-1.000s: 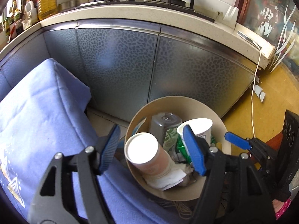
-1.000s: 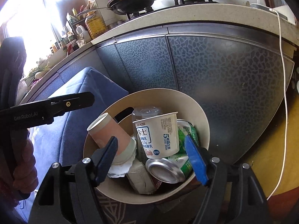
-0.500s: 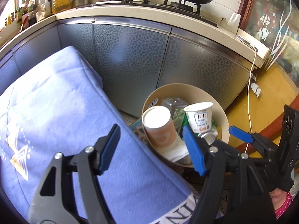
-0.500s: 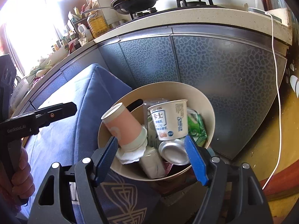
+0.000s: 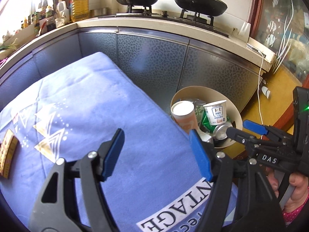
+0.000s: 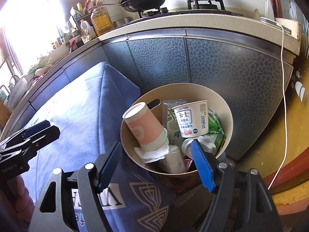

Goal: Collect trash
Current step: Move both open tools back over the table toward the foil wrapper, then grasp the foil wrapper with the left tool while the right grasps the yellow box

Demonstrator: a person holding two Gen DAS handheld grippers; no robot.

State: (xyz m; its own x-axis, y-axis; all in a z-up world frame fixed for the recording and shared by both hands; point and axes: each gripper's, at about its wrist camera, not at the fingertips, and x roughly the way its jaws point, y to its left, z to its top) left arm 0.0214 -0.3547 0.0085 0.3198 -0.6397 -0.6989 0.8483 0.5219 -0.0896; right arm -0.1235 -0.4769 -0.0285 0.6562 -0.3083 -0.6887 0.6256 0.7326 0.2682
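1. Beside the far right edge of the blue cloth (image 5: 92, 104) that covered the tabletop stood the beige bin (image 6: 227, 116), set on the floor against the grey cabinet fronts (image 6: 222, 65) and already piled high with trash.
2. At the far left of the left wrist view, one flat yellow-and-brown packet (image 5: 7, 154) lay on the cloth, well apart from the bin; it looked like the only loose piece in sight.
3. The left gripper (image 5: 154, 150) hovered over the cloth with its jaws spread and nothing between them.
4. The right gripper (image 6: 156, 162) hung above the near rim of the bin, its jaws likewise spread and empty.
5. Judged by its look, the packet would be light and thin, probably card or foil, so it could slide on the cloth or buckle; a hold across its narrow width, by one raised edge, seemed the soundest.
6. Inside the bin, the pink paper cup (image 6: 144, 127) leaned to the left on crumpled tissue (image 6: 152, 154), and the white yogurt cup (image 6: 191, 118) sat upright atop a dented can (image 6: 200, 145) and a green carton (image 6: 215, 127).
7. Those pieces were light, thin-walled and loosely stacked, so anything dropped on top might well roll off the heap.
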